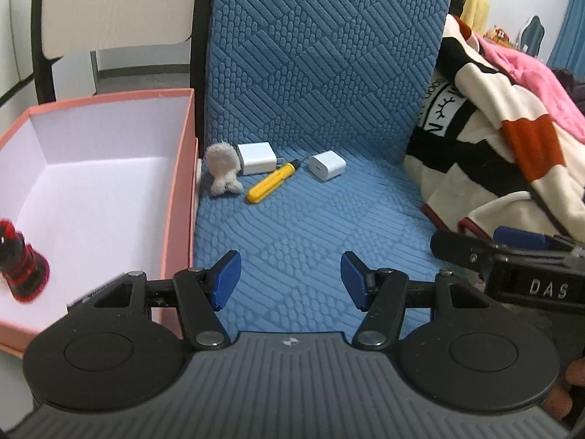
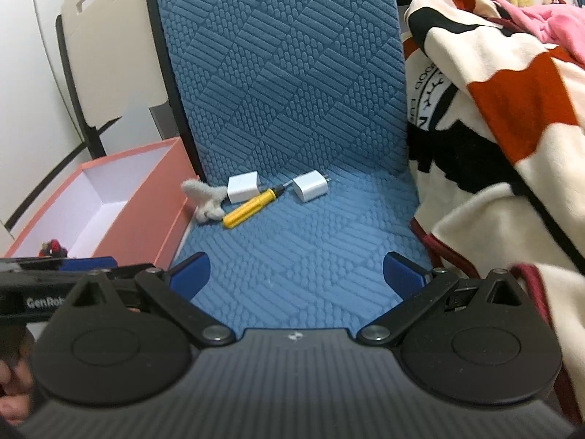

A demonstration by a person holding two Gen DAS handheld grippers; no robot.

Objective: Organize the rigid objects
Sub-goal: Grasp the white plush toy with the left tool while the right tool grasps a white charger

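Note:
On the blue quilted mat (image 1: 310,219) lie a yellow screwdriver (image 1: 270,182), two white chargers (image 1: 256,158) (image 1: 327,165) and a small white plush toy (image 1: 222,168), all near the mat's upturned back. A pink box (image 1: 179,168) with a white inside stands at the left; a red and black toy (image 1: 22,267) sits in it. My left gripper (image 1: 290,280) hovers open over the mat, well short of the objects, with nothing between its blue pads. My right gripper (image 2: 296,274) is open too, empty, facing the screwdriver (image 2: 252,203), the chargers (image 2: 242,186) (image 2: 310,186) and the plush toy (image 2: 204,201).
A blanket in cream, black and red (image 1: 504,146) is piled at the right edge of the mat, with pink bedding (image 1: 526,73) behind it. A cream board with a black frame (image 1: 109,7) stands behind the box. The right gripper's body (image 1: 512,259) shows at the right of the left wrist view.

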